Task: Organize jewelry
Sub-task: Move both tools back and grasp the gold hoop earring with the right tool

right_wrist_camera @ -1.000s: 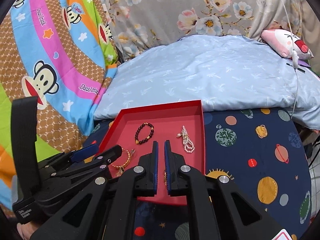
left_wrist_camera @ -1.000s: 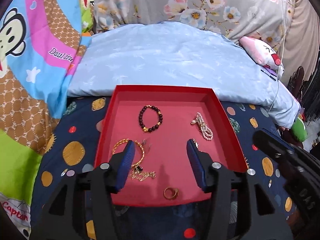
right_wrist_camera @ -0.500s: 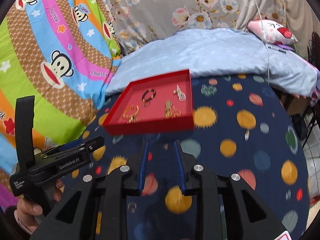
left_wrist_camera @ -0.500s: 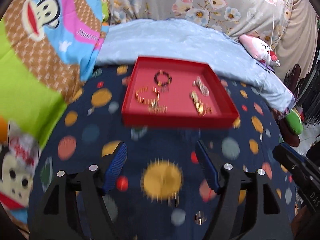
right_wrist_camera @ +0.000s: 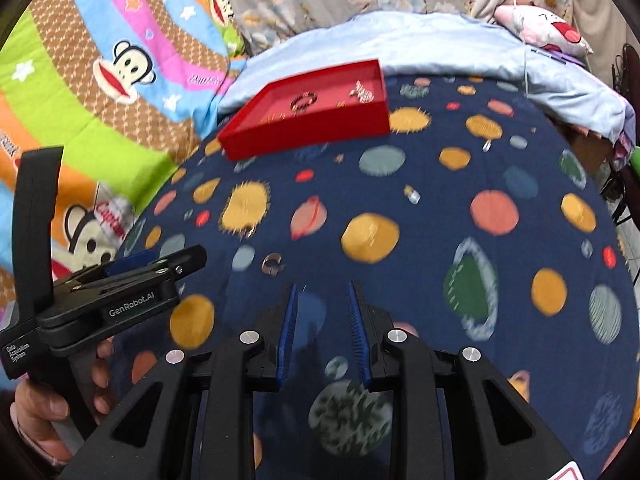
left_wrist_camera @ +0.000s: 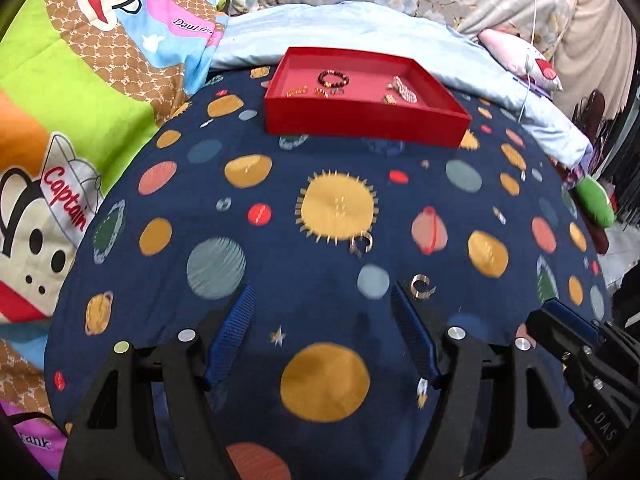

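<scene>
A red tray (left_wrist_camera: 360,120) sits at the far side of the dark planet-print sheet and holds a dark bead bracelet (left_wrist_camera: 333,77), a pearl piece (left_wrist_camera: 405,89) and gold pieces. It also shows in the right wrist view (right_wrist_camera: 304,136). Two open rings lie loose on the sheet: one (left_wrist_camera: 422,286) just beyond my left gripper's right finger, one (left_wrist_camera: 361,243) farther out. My left gripper (left_wrist_camera: 322,300) is open and empty. My right gripper (right_wrist_camera: 322,292) is open and empty, with a ring (right_wrist_camera: 273,264) ahead to its left.
A light blue pillow (left_wrist_camera: 360,28) lies behind the tray. A monkey-print blanket (left_wrist_camera: 80,80) covers the left side. A small silver item (right_wrist_camera: 412,196) lies on the sheet to the right. The bed edge falls off at the right, by a green object (left_wrist_camera: 596,204).
Both grippers have pulled back from the tray toward the near side of the sheet. The right gripper, shut a second ago, is now open. The tray now looks small and far.
</scene>
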The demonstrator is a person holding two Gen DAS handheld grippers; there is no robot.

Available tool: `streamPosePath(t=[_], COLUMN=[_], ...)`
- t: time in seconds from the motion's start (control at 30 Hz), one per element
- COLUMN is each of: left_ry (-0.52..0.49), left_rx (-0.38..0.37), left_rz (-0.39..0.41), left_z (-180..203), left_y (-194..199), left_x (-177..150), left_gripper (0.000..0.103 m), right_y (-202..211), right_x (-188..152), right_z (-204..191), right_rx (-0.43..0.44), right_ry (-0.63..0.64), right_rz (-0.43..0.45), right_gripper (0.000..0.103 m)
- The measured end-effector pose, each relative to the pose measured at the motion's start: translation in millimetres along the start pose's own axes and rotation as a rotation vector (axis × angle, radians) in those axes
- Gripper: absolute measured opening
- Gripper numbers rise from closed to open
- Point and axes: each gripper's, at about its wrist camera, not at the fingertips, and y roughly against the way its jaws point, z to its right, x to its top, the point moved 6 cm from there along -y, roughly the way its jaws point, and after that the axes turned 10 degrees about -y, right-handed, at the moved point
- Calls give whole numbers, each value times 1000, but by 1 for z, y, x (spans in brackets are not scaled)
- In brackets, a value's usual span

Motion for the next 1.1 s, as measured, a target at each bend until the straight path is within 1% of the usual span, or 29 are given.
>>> streamPosePath(t=[0.13,0.23,0.37,0.67,0.73,0.8,1.1], left_ry=[21,26,41,54,53,54,66], left_rx=[-5,5,19,29,27,29,37], left_rz=[-26,-37,-42,-56,-59,-61,-67], left_z=[-4,-8,-17,-26,-26,-27,-34], left_y=[-2,-4,-4,-9,-10,-11,-14], left_x=[-12,-18,-21,-22,-22,-22,-23], left_gripper=[68,68,68,68,68,68,68], right_y=[-8,-17,-30,-53,-58,-63,-80], right_x=[-11,-12,-10,3,7,10,15], right_z=[-11,-20,-29,-41,-43,-45,-51], right_rx=[20,40,43,33,29,24,10], right_ry=[14,18,37,60,65,73,109], right_rz=[-33,-54,-68,-70,-71,-68,-81], right_gripper=[27,27,27,27,28,32,32])
